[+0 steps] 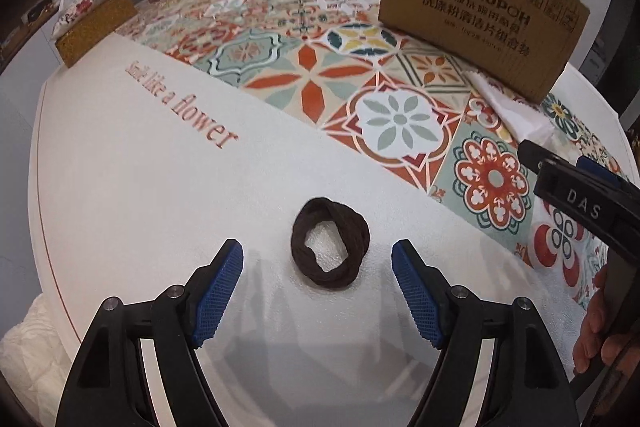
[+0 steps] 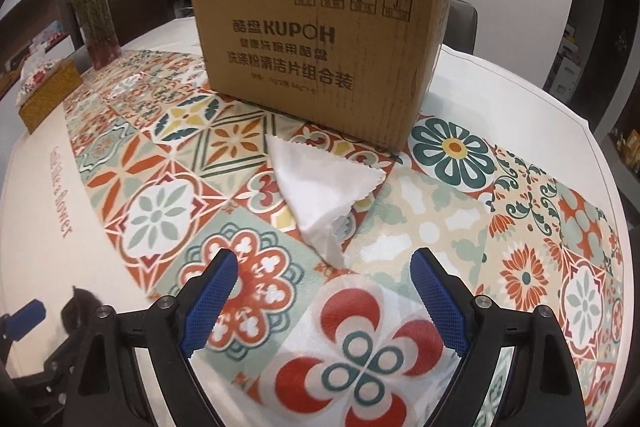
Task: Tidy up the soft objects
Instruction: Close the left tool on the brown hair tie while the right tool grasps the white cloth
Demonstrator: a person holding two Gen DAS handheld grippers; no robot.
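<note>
A dark brown hair tie (image 1: 330, 245) lies flat on the white part of the tablecloth. My left gripper (image 1: 318, 259) is open and empty, its blue pads either side of the tie and just short of it. A white folded cloth (image 2: 320, 189) lies on the patterned cloth in front of a brown cardboard box (image 2: 320, 59); it also shows in the left wrist view (image 1: 512, 111). My right gripper (image 2: 324, 267) is open and empty, just short of the cloth's near tip. The hair tie shows blurred at the lower left of the right wrist view (image 2: 78, 307).
The cardboard box (image 1: 480, 11) stands at the far right of the table. A vase of dried flowers (image 2: 94, 11) and a woven tissue box (image 2: 44, 93) stand at the far left. The right gripper's body (image 1: 580, 195) reaches in from the right.
</note>
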